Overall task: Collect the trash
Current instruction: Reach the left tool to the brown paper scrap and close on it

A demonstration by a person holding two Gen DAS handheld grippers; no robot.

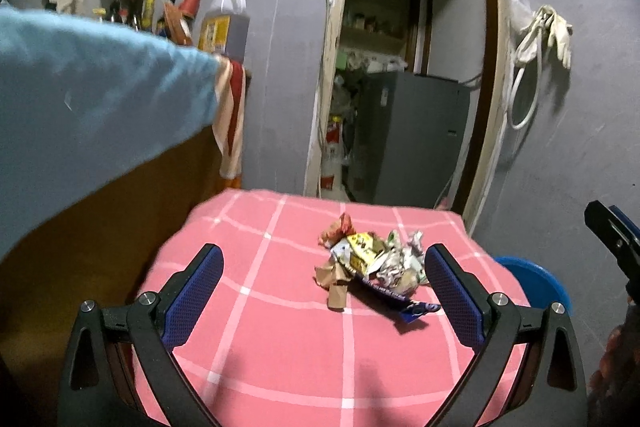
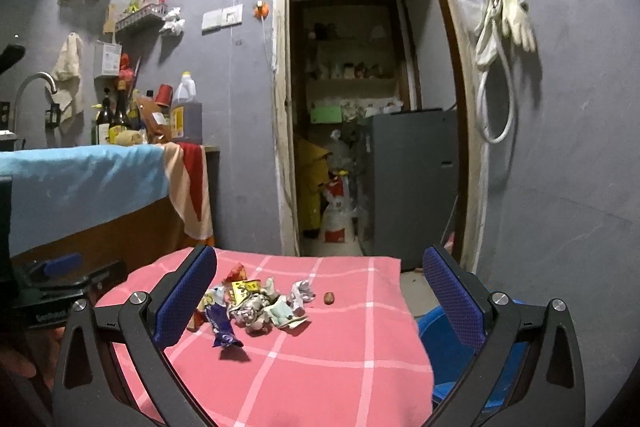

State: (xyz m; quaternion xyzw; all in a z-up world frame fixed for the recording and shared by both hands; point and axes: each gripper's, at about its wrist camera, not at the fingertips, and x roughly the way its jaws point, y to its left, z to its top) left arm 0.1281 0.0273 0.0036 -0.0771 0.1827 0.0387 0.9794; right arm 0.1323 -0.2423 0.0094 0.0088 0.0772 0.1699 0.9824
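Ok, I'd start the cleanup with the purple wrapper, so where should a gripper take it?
Probably by the twisted end of the purple wrapper that sticks out of the trash pile toward the camera. It lies clear on the pink cloth, so the right gripper, open, could come from above and close across that narrow end.

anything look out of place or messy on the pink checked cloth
Yes. A heap of crumpled wrappers lies loose on the pink checked cloth, and a small brown nut-like bit sits apart to its right. Both the left gripper and right gripper are open, holding nothing.
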